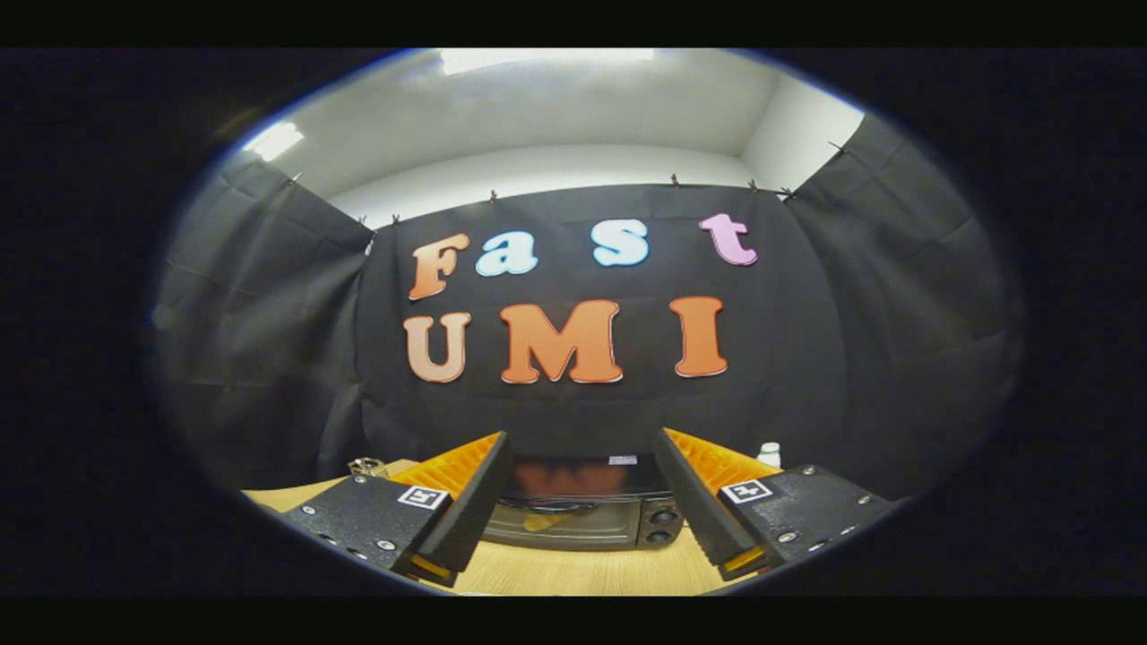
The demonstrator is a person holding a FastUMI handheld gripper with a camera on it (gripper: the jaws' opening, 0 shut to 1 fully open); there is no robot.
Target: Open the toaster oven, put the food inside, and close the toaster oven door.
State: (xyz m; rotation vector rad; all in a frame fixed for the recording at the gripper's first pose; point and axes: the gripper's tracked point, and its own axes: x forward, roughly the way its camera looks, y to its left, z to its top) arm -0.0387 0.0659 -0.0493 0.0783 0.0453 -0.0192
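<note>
A black toaster oven (582, 511) stands on the wooden table (573, 569), beyond my fingers and framed in the gap between them. Its glass door looks shut, with two round knobs (663, 526) at its right side. Something orange-yellow shows dimly behind the glass, too unclear to name. My gripper (582, 448) is held above the table, some way back from the oven, open wide with nothing between its fingers.
A small white bottle (769, 454) stands behind the right finger, right of the oven. A small metallic object (366, 467) sits at the table's back left. Black cloth walls close the booth on three sides.
</note>
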